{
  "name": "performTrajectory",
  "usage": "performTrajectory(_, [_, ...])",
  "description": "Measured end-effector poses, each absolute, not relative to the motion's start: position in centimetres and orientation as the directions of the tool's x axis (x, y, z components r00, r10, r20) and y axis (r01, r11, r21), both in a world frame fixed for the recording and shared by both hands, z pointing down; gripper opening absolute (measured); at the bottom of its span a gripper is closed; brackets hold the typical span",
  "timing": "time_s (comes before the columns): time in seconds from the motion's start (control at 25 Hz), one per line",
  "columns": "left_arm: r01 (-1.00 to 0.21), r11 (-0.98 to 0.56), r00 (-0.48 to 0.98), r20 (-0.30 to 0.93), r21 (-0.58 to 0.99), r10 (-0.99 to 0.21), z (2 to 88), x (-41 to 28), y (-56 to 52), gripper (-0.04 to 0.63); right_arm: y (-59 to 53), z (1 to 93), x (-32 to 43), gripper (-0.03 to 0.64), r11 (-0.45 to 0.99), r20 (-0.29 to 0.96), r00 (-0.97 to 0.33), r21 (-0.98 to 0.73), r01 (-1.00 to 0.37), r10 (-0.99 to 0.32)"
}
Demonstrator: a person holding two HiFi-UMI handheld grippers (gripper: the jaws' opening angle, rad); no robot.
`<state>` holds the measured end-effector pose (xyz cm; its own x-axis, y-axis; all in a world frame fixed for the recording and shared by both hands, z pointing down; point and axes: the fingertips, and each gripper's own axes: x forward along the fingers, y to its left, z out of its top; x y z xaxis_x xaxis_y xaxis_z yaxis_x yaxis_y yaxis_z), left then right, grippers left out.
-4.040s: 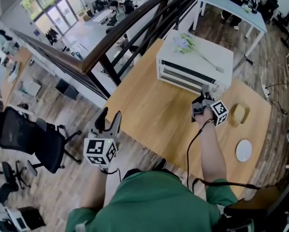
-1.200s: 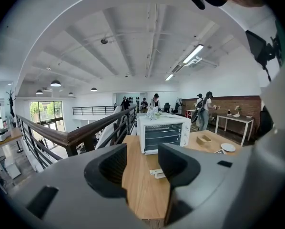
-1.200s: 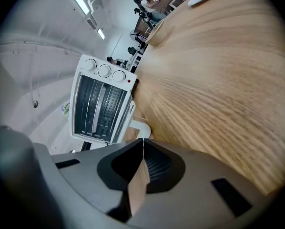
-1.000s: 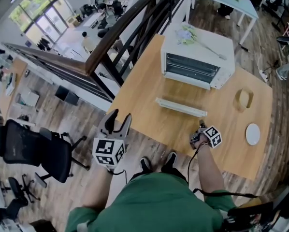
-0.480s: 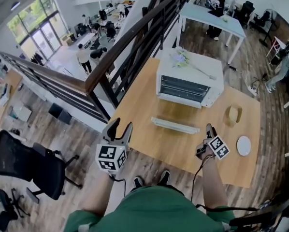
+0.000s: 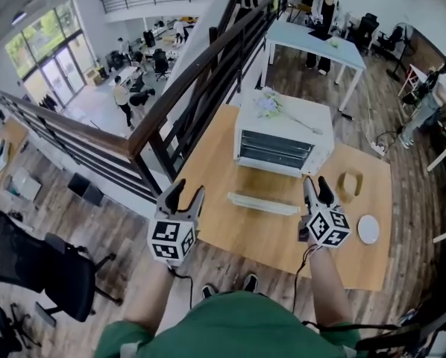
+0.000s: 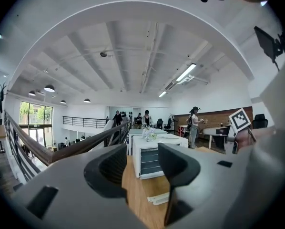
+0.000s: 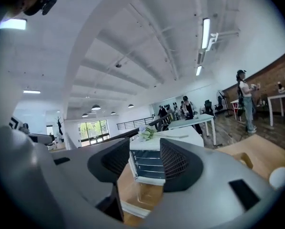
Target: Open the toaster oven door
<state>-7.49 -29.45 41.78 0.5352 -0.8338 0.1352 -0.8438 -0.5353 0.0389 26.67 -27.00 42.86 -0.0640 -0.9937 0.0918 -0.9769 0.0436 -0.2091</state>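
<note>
The door (image 6: 264, 203) of the white boxy toaster oven (image 6: 283, 136) is lying open, so I'm holding the left gripper (image 6: 184, 191) spread and the right gripper (image 6: 317, 185), jaws just opening, clear and empty.

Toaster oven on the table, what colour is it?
The toaster oven is white; the head view shows it best.

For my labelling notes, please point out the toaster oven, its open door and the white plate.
toaster oven (image 6: 275, 152), head view, on its open front with racks.
door (image 6: 264, 203), head view, on its white outer edge.
white plate (image 6: 368, 229), head view, on its centre.
</note>
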Motion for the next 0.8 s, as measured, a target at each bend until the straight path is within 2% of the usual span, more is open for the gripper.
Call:
performTrajectory(0.2, [-0.837,-0.547,0.546,0.118,0.03,-0.829,40.4,-7.5,-30.2,0.213,-26.8,38.7,23.2,0.204,0.113,0.045,-0.116,-0.065,-0.992,-0.992])
performTrajectory(0.48, [-0.833,-0.552,0.552,0.09,0.03,-0.829,39.1,-7.4,-30.7,0.213,-26.2,34.3,19.8,0.224,0.187,-0.016,-0.187,0.022,-0.982,-0.982])
performTrajectory(0.8, [-0.829,-0.558,0.56,0.065,0.045,-0.826,38.7,-7.0,-31.2,0.213,-25.8,33.2,17.5,0.222,0.244,-0.04,-0.244,0.014,-0.97,-0.969])
